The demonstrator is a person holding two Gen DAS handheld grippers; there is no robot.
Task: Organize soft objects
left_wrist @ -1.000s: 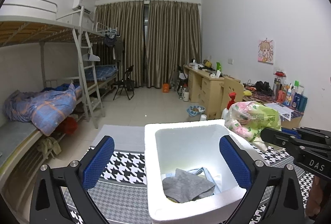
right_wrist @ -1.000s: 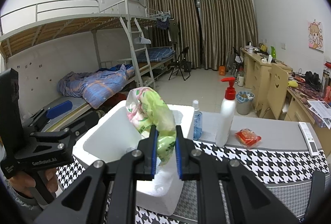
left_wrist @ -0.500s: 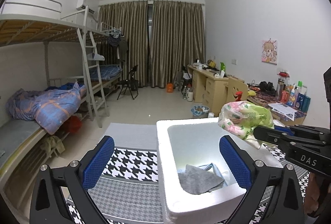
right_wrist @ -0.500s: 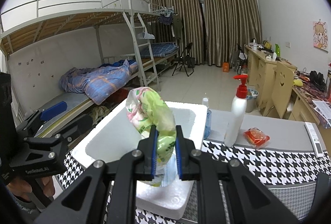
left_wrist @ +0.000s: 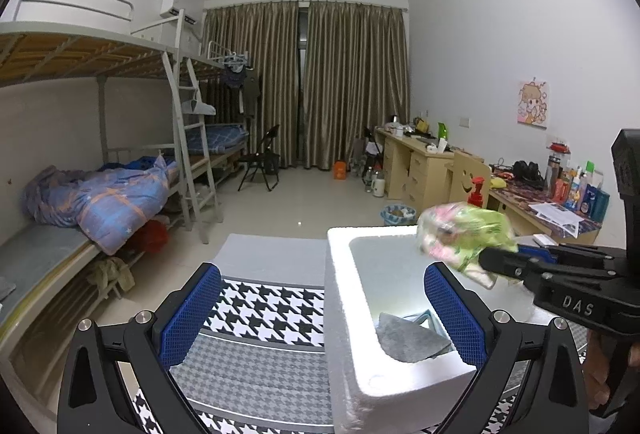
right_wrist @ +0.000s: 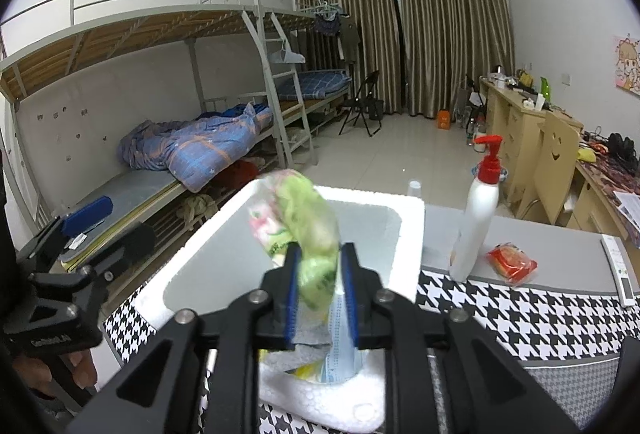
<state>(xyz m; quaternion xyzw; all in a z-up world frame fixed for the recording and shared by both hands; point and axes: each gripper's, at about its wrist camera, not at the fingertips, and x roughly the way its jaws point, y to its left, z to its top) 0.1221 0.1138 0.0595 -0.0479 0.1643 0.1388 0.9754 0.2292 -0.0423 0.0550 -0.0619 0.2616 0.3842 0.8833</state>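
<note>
A green and pink plastic bag (right_wrist: 308,218) hangs blurred over the white foam box (right_wrist: 412,226). It sits between the pads of my right gripper (right_wrist: 320,254), whose jaws are opening, with a gap showing beside the bag. In the left wrist view the same bag (left_wrist: 464,234) and right gripper (left_wrist: 516,262) reach in over the box (left_wrist: 340,274) from the right. A grey cloth (left_wrist: 408,338) and a blue packet (right_wrist: 340,346) lie inside the box. My left gripper (left_wrist: 322,274) stands wide open at the box's left wall, holding nothing.
A white pump bottle with a red top (right_wrist: 478,218), a red packet (right_wrist: 512,262) and a remote (right_wrist: 618,270) lie right of the box on the houndstooth tablecloth (right_wrist: 520,322). A bunk bed lines the left wall, desks the right.
The right gripper's jaws have parted; the bag, pinched tight before, now sits loose and blurred between them. The right gripper has moved further over the box.
</note>
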